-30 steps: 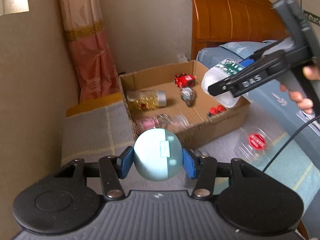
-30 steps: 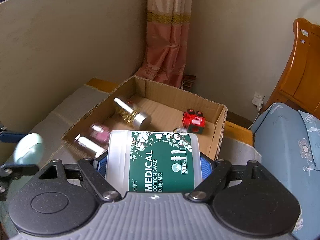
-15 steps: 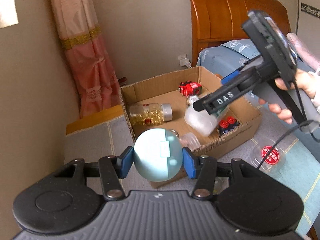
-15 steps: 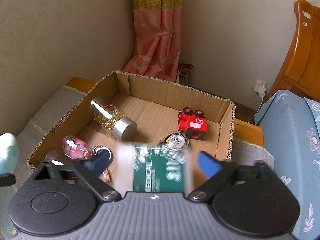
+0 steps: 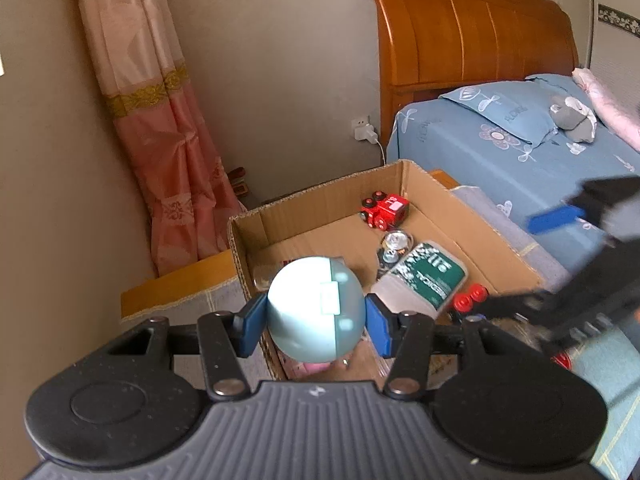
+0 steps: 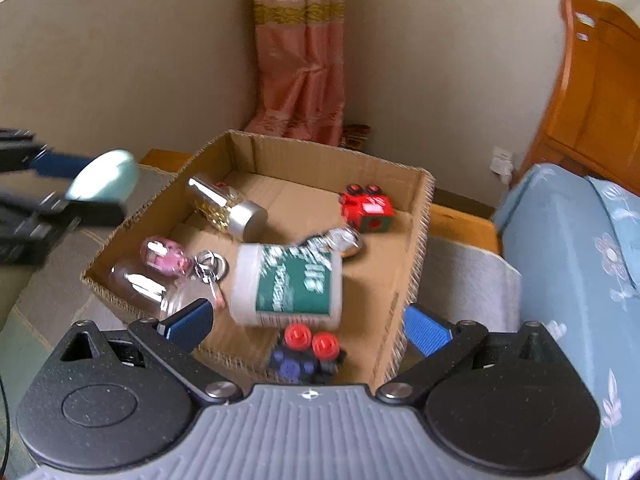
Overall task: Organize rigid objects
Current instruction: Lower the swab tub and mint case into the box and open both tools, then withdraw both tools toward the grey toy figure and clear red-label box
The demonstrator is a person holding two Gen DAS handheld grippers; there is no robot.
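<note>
Left gripper (image 5: 316,322): closed on a pale blue-green ball (image 5: 316,308), one blue pad against each side at its widest part; it hangs over the near-left corner of the cardboard box (image 5: 496,236).
Right gripper (image 6: 306,322): its jaws have just been opening and now stand wide, with nothing between the pads; it hangs above the near edge of the box.
Cotton swab tub (image 6: 290,284): free of the right gripper and blurred in the right wrist view, so it is probably just settling; it lies on its side in the box, beside a small metal trinket (image 6: 340,240).
Box contents: a red toy car (image 6: 366,208) at the far side, a jar of gold beads (image 6: 228,208), a pink bottle (image 6: 164,256), a clear bottle (image 6: 140,284), keys (image 6: 210,270), and a dark toy with two red knobs (image 6: 310,350) at the near wall.
How the ball will handle: hard, smooth and likely light; a round shell can squirt out of flat pads, so the hold belongs across the middle, as it is now.
Next move, as I judge it: lower the ball into a free patch of the box floor before letting go, since it will roll.
</note>
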